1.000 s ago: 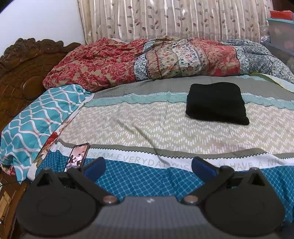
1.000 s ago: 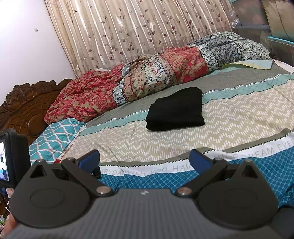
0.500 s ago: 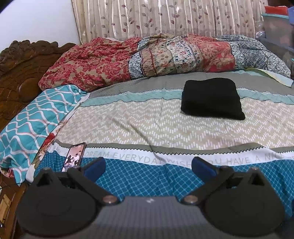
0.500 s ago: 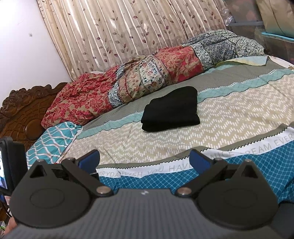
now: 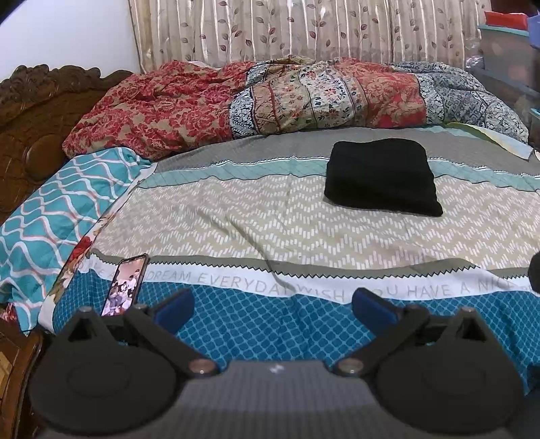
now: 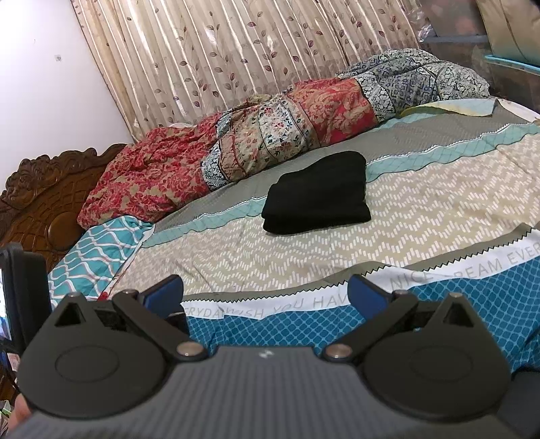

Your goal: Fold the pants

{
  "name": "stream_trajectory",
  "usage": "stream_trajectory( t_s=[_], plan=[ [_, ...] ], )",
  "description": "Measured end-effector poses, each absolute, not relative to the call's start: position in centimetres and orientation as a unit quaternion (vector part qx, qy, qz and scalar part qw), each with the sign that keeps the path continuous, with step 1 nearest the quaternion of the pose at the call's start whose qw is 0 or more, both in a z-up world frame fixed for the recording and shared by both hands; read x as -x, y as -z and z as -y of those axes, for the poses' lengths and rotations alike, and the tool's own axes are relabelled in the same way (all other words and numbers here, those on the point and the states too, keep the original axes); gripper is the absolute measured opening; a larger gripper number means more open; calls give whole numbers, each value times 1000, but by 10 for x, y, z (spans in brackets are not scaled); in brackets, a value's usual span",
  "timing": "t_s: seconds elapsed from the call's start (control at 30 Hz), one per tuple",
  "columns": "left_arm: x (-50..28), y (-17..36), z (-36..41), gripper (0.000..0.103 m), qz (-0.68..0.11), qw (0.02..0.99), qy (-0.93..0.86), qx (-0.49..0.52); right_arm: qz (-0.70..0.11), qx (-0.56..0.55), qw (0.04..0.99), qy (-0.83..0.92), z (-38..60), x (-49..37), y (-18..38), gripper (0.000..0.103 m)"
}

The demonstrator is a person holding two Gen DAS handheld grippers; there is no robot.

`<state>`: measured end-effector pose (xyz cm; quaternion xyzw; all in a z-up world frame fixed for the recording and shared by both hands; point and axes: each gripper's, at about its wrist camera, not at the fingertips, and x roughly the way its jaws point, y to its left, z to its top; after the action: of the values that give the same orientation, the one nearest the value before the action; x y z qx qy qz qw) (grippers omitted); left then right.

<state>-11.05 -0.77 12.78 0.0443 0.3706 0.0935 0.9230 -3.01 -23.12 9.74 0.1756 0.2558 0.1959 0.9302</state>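
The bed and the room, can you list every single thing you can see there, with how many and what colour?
pants: one, black, folded into a neat block, lying on the bedspread toward the far side.
bedspread: one, grey, teal, beige and blue bands with printed words, covering the bed.
quilt: one, red and blue floral, bunched along the far edge.
pillow: one, teal with white waves, by the headboard.
headboard: one, carved brown wood.
phone: one, screen lit, on the near edge.
curtain: beige, leaf print, behind the bed.
left gripper: open, empty.
right gripper: open, empty.
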Motion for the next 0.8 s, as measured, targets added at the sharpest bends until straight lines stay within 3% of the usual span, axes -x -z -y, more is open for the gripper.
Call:
stream_trajectory(
  t_s=[0.8],
  plan=[
    [111, -127, 15, 103, -371, 922, -94, -61, -257, -189, 927, -197, 241, 30, -94, 103]
  ],
)
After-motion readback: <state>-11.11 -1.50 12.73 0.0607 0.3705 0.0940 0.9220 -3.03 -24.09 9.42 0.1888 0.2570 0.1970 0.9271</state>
